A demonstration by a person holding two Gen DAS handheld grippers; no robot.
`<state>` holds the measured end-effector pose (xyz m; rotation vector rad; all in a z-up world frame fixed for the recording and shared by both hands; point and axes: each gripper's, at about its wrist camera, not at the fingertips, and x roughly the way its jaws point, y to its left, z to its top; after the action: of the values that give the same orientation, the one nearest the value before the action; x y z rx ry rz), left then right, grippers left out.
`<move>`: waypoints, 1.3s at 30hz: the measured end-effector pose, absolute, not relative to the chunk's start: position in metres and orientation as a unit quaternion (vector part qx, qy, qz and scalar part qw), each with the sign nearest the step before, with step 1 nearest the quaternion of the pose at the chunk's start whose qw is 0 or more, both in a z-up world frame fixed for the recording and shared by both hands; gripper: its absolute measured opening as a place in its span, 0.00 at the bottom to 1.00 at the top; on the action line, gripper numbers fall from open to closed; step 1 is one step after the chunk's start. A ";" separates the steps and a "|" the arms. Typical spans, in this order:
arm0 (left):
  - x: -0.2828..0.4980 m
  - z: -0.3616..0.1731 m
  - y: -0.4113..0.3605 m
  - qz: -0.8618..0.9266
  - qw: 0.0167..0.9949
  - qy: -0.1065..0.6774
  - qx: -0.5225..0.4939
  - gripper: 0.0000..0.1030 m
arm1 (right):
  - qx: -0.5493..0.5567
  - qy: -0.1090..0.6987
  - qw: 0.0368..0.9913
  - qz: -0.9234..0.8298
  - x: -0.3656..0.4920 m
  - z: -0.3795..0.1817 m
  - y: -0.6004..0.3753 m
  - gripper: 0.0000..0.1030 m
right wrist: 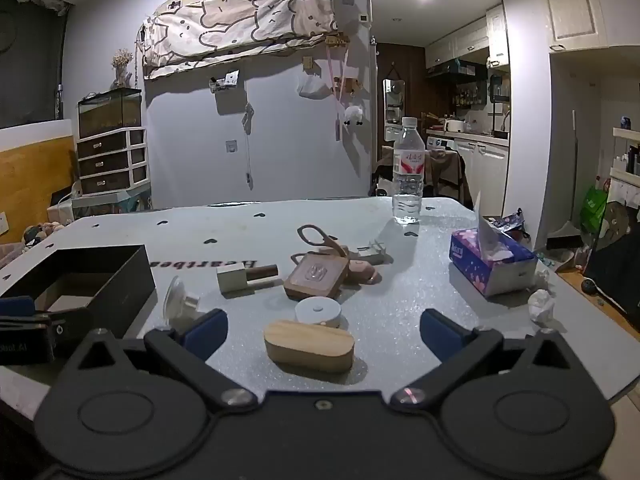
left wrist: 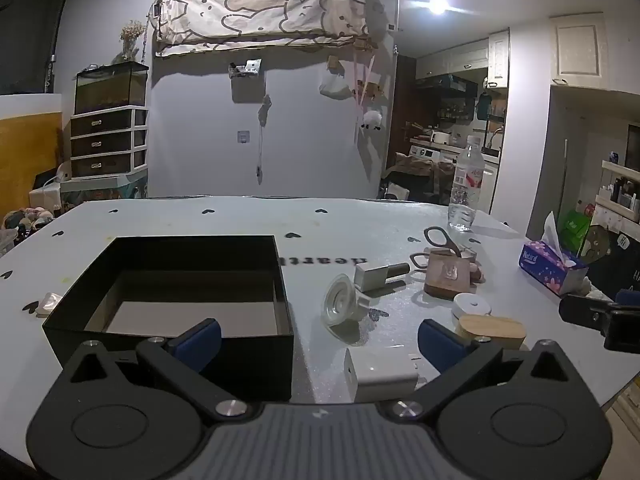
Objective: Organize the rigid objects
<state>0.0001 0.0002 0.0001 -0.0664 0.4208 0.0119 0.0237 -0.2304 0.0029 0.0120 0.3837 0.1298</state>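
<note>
Both tongs spread wide, holding nothing, angled slightly down: left tongs (left wrist: 320, 340) beside box (left wrist: 172, 304), right tongs (right wrist: 322, 330) over wood block (right wrist: 309, 345); bench (right wrist: 400, 280).

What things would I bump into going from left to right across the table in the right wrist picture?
Black box → clear suction cup → wooden oval case → water bottle → tissue box → crumpled tissue.

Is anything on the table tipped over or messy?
Yes. The clear suction cup lies tipped on its side beside the black box. The scissors are partly buried under the square wooden block in a jumbled pile. A crumpled tissue sits loose near the tissue box.
</note>
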 end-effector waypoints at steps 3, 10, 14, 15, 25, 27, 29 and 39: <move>0.000 0.000 0.000 0.007 0.977 0.209 -0.031 1.00 | 0.004 0.190 0.980 0.064 0.024 0.003 -0.230 1.00; 0.000 0.000 0.002 0.007 0.977 0.210 -0.031 1.00 | 0.003 0.191 0.980 0.063 0.024 0.003 -0.230 1.00; 0.001 -0.001 0.004 0.007 0.977 0.211 -0.032 1.00 | 0.003 0.192 0.979 0.061 0.023 0.004 -0.229 1.00; 0.001 -0.001 0.005 0.007 0.977 0.211 -0.033 1.00 | 0.003 0.192 0.979 0.061 0.024 0.003 -0.229 1.00; 0.000 -0.001 0.002 0.008 0.977 0.210 -0.029 1.00 | 0.002 0.194 0.979 0.059 0.025 0.000 -0.229 1.00; 0.000 -0.001 0.003 0.008 0.977 0.210 -0.030 1.00 | 0.001 0.194 0.979 0.059 0.026 0.001 -0.230 1.00; 0.001 0.000 0.001 0.008 0.977 0.211 -0.029 1.00 | 0.001 0.195 0.979 0.060 0.026 0.001 -0.230 1.00; 0.001 0.000 0.001 0.008 0.977 0.211 -0.029 1.00 | 0.002 0.195 0.979 0.060 0.028 0.000 -0.231 1.00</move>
<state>0.0007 0.0006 -0.0004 -0.0579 0.4262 0.0155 0.0280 -0.2307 -0.0002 0.0033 0.3934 0.1202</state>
